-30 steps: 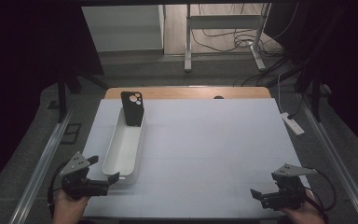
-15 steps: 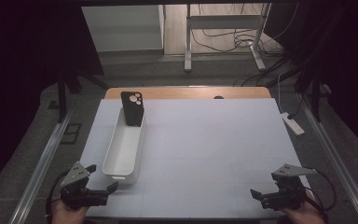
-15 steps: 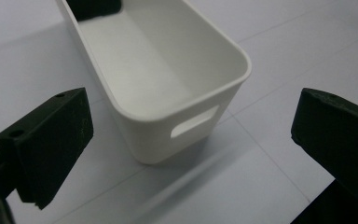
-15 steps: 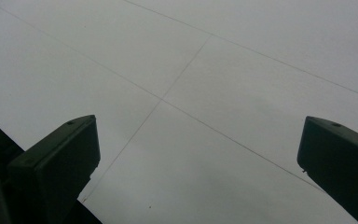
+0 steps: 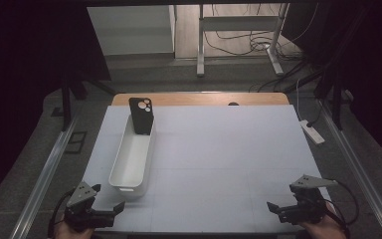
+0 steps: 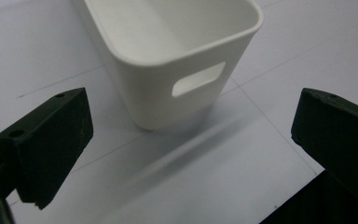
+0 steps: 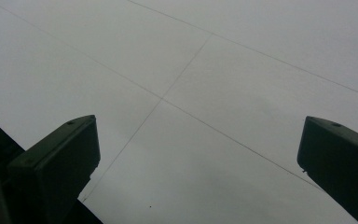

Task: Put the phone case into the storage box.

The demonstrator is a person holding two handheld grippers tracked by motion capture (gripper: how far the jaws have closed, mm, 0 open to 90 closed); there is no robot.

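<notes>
A long white bin (image 5: 132,157) lies along the table's (image 5: 229,159) left side, its near end short of the front edge, with a black phone case (image 5: 142,115) standing propped in its far end. At the front-left corner the left gripper (image 5: 110,209) hovers just before the bin's handle slot, jaws wide apart. At the front-right corner the right gripper (image 5: 274,208) hangs over bare tabletop, jaws likewise apart and empty.

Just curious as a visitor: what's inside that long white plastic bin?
A black phone case leans upright at the far end of the long white plastic bin. The near part looks empty; the floor behind the case is hidden.
</notes>
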